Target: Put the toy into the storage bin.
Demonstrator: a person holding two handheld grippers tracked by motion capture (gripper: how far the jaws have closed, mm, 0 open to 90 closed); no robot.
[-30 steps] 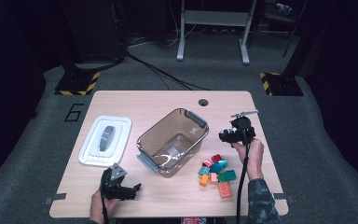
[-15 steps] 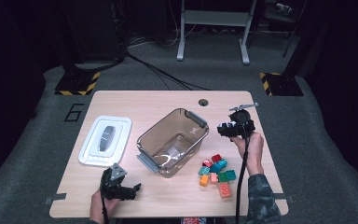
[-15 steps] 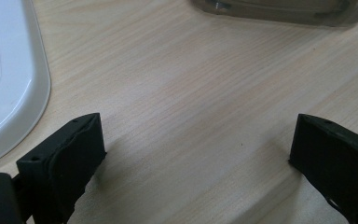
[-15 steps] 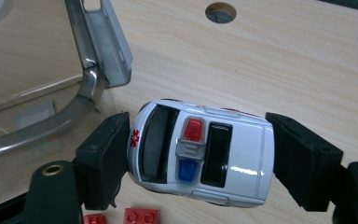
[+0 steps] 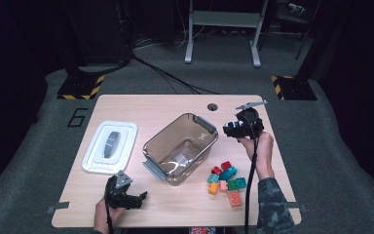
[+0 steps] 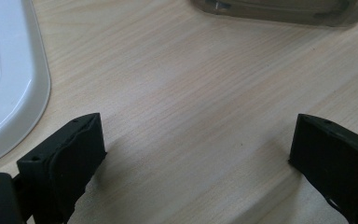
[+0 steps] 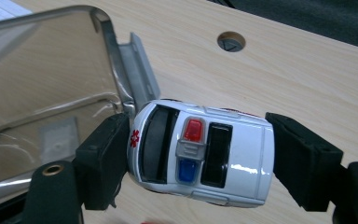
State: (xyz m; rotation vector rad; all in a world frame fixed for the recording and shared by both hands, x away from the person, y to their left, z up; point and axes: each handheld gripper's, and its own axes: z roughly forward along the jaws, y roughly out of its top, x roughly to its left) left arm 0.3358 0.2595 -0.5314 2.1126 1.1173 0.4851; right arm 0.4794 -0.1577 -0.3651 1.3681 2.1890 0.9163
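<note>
Pale wood table under dark surrounds; left of the clear bin, the white lid — cropped in the left gripper view; left gripper spread, empty; right of the bin's rim, right gripper pinching a toy ambulance — underside hidden.

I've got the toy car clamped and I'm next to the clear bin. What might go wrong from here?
1. The right hand-held gripper pinches the toy car end to end on smooth, rounded surfaces, and it already sits skewed, so it may twist or slip out.
2. The clear bin has a raised latch flap close beside the car; moving across could clip it.
3. A drop might land on the toy bricks below.
</note>
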